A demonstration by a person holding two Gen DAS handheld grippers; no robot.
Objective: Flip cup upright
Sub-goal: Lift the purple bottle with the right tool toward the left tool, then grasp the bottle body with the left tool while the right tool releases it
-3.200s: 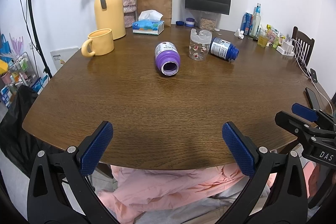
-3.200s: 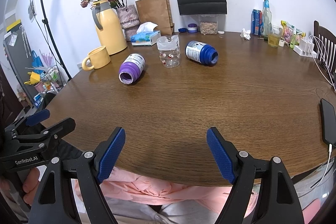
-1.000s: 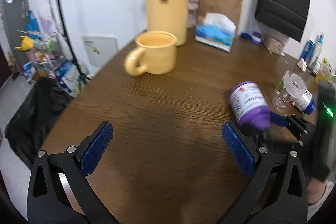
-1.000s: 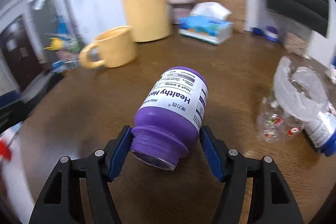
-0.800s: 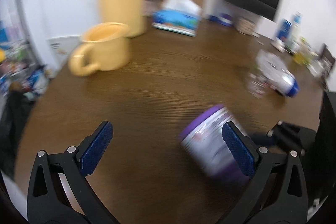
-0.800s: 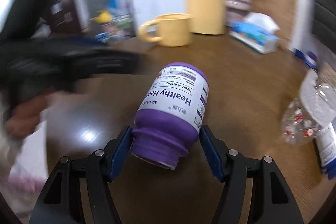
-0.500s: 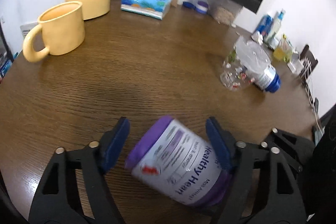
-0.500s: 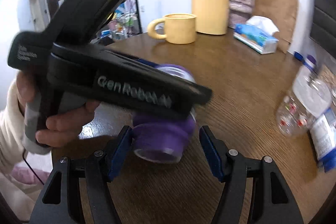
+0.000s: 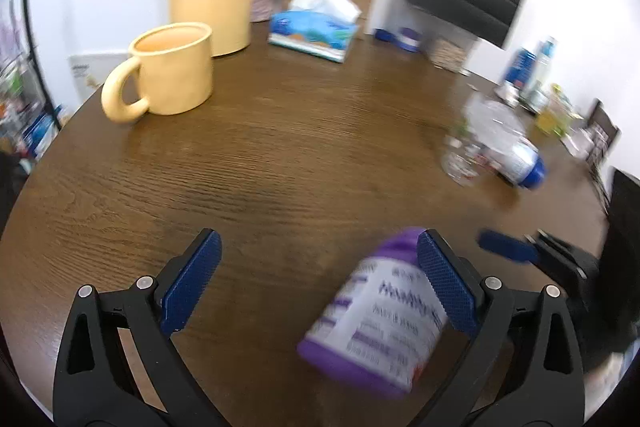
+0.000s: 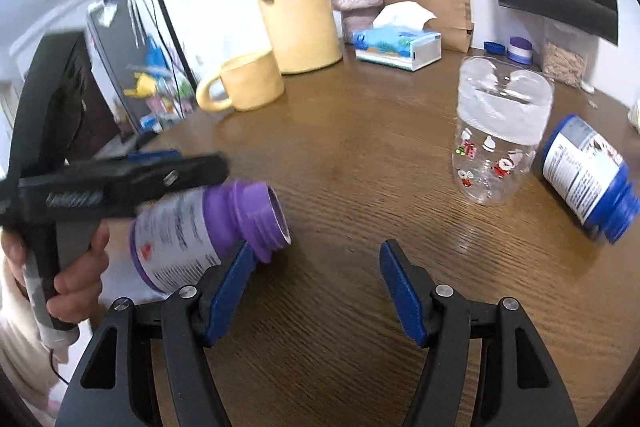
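Two grippers meet over the brown wooden table (image 9: 280,155), with the purple bottle (image 10: 200,227) between them. The bottle is tilted, its open threaded mouth pointing up and away from the left gripper (image 9: 320,287), whose blue pads stand wide apart; the bottle sits against the right-hand pad only, blurred, and whether it touches the table I cannot tell. The right gripper (image 10: 316,291) is also spread, nothing between its pads, its left pad just under the bottle's neck. Farther back stand a yellow mug (image 9: 168,71), a yellow thermos jug (image 10: 296,11), a tissue box (image 10: 400,47), a clear plastic jar (image 10: 500,135) and a blue bottle (image 10: 588,175) lying on its side.
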